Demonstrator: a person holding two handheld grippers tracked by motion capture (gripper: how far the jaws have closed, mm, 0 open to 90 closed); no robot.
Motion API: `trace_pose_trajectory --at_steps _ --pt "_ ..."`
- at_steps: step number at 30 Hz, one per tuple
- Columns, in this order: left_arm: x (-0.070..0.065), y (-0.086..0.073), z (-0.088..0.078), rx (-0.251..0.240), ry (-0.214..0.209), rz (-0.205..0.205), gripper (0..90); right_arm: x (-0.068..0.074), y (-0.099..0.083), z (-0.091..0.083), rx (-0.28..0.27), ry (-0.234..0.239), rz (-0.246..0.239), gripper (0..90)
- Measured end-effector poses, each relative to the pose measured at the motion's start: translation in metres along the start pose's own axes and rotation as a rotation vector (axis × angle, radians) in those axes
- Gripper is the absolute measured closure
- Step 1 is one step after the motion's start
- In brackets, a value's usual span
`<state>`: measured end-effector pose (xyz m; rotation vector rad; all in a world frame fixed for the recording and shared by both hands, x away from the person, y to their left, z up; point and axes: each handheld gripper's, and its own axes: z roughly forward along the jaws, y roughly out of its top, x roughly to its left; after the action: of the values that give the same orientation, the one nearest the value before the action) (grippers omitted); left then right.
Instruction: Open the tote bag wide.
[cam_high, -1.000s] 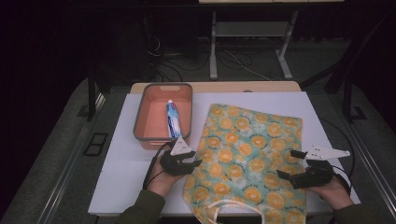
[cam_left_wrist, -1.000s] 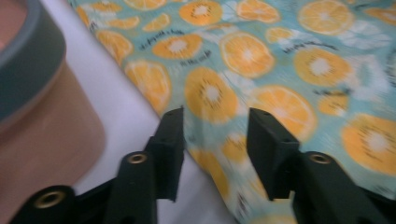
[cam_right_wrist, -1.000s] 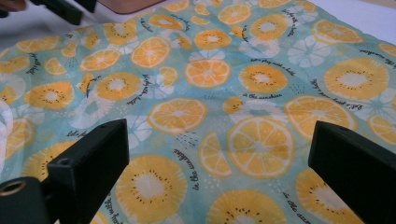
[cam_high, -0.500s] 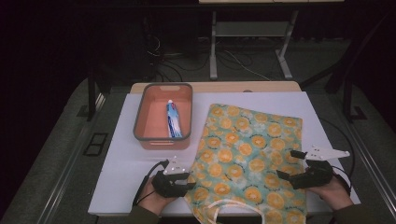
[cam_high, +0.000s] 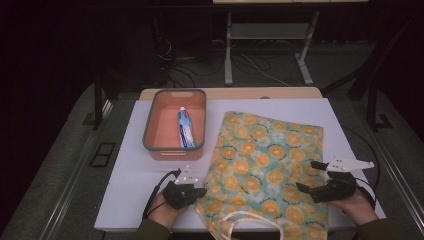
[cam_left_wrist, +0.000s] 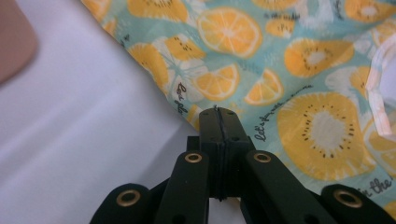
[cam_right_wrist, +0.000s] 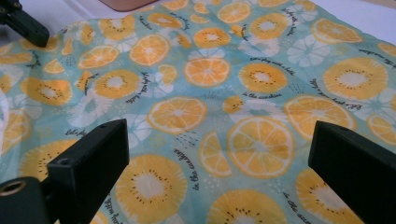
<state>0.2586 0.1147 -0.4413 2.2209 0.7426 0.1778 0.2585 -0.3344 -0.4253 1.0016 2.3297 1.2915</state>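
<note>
Lying at the upper left of the white table (cam_high: 125, 200) in the high view is an orange tray (cam_high: 174, 125) with a tube (cam_high: 185, 128) inside it, and below it, at the lower left, the left gripper (cam_high: 199, 192) has just been closing its jaws and now they are clenched on the left edge of the fruit-print bag (cam_high: 265, 170). This bag covers the middle of the frame, with its white handle (cam_high: 250, 217) at the bottom edge. At the lower right, the right gripper (cam_high: 307, 176) rests over the bag with its jaws released and wide apart.
</note>
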Motion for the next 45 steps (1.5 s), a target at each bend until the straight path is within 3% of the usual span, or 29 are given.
trace_pose_trajectory --at_steps 3,11,19,24,32,33,37,40,44,45 --pt "0.005 0.009 0.003 -0.031 0.021 -0.004 89.7 -0.001 0.000 0.000 0.000 -0.001 0.001 4.9" --pt "0.013 0.034 0.028 -0.020 0.043 0.025 89.7 -0.001 0.000 0.002 0.006 -0.001 0.001 4.9" --pt "0.029 0.057 0.048 -0.050 0.056 -0.005 89.7 -0.001 0.000 0.001 0.005 0.000 0.000 4.9" --pt "0.033 0.058 0.047 -0.065 0.060 -0.026 88.8 0.000 0.000 0.001 0.005 0.005 -0.002 4.9" --pt "0.024 0.047 0.020 -0.086 0.055 -0.054 61.2 0.000 0.000 0.000 0.000 0.006 -0.005 4.9" --pt "0.022 0.044 0.016 -0.082 0.053 -0.058 53.3 0.000 0.000 0.000 0.000 0.006 -0.004 4.9" --pt "0.013 0.028 0.007 -0.057 0.036 -0.094 44.2 0.001 0.000 0.000 0.001 0.008 -0.004 4.9" --pt "0.007 0.016 0.003 -0.029 0.036 -0.090 38.7 0.004 0.001 0.001 0.011 0.015 -0.013 4.8" --pt "0.006 0.005 -0.008 -0.045 0.030 -0.066 29.8 0.020 0.008 0.008 0.025 0.066 -0.044 5.0" --pt "0.006 0.002 -0.012 -0.048 0.036 -0.064 25.3 0.030 0.012 0.017 0.049 0.109 -0.055 5.4"
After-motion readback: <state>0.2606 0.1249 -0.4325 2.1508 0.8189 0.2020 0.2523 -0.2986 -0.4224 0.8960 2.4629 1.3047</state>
